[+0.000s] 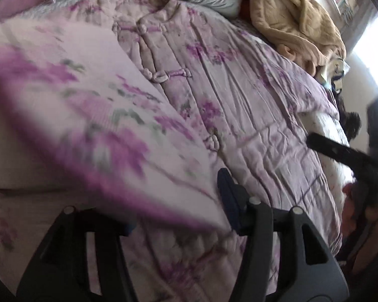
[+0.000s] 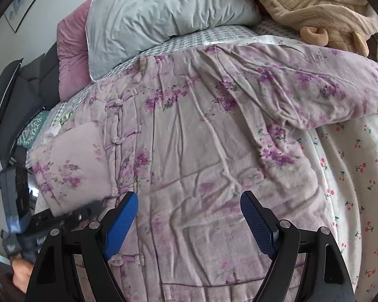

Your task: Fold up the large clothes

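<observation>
A large pink quilted jacket [image 2: 189, 138] with purple flowers and knot buttons lies front up on the bed; it also shows in the left wrist view [image 1: 214, 80]. Its left sleeve [image 1: 93, 115] lies over my left gripper [image 1: 179, 201], blurred and close to the camera; the sleeve hides one finger, so I cannot tell whether the jaws grip it. The same sleeve [image 2: 73, 166] appears folded in over the jacket body at the left. The right sleeve [image 2: 315, 88] lies stretched out to the right. My right gripper [image 2: 189, 221] is open and empty just above the jacket's lower front.
A grey pillow [image 2: 163, 12] and a pink cushion [image 2: 73, 50] lie at the head of the bed. A beige plush blanket [image 2: 315, 2] is heaped at the back right. A white cherry-print sheet [image 2: 360, 188] covers the bed's right side.
</observation>
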Demonstrator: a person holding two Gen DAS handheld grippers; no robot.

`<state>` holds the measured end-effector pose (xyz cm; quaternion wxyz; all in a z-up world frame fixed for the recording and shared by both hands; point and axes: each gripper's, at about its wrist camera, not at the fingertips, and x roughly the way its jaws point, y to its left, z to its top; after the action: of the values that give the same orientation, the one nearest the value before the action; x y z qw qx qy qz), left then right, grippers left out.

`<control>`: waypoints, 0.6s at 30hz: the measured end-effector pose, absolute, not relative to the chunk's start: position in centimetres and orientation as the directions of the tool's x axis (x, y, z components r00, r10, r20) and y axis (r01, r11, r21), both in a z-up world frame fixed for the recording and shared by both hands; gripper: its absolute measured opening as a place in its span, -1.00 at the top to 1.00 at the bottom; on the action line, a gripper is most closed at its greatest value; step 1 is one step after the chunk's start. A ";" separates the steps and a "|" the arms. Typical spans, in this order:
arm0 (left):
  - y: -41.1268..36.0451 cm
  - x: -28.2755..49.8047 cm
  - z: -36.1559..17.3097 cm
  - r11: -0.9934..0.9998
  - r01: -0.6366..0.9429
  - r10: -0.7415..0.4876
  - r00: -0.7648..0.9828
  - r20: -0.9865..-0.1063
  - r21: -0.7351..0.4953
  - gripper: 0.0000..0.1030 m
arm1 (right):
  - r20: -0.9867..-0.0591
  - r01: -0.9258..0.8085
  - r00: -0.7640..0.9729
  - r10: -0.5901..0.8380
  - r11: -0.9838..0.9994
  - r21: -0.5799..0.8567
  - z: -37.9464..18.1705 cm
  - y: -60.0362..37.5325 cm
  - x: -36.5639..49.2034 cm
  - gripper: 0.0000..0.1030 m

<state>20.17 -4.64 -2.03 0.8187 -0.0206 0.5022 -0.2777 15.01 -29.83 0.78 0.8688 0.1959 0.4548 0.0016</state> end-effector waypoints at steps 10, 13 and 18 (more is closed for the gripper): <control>6.0 18.8 3.3 0.881 0.320 -0.473 0.559 -0.680 -0.349 -0.50 | -0.788 0.006 0.557 0.263 0.947 0.320 1.5 -22.3 15.6 -0.64; 9.5 20.1 2.9 0.939 0.198 -0.343 0.632 -0.695 -0.282 -0.50 | -0.794 -0.096 0.546 0.266 0.962 0.255 2.1 -17.6 15.9 -0.64; 13.3 21.8 0.1 0.918 0.045 -0.326 0.652 -0.685 -0.394 -0.48 | -0.808 -0.249 0.532 0.254 0.959 0.137 2.0 -10.0 18.0 -0.64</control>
<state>21.83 13.29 0.08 0.8920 -0.1736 0.4043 -0.1040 17.96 -9.98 2.04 0.8751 0.0025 0.4621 0.1437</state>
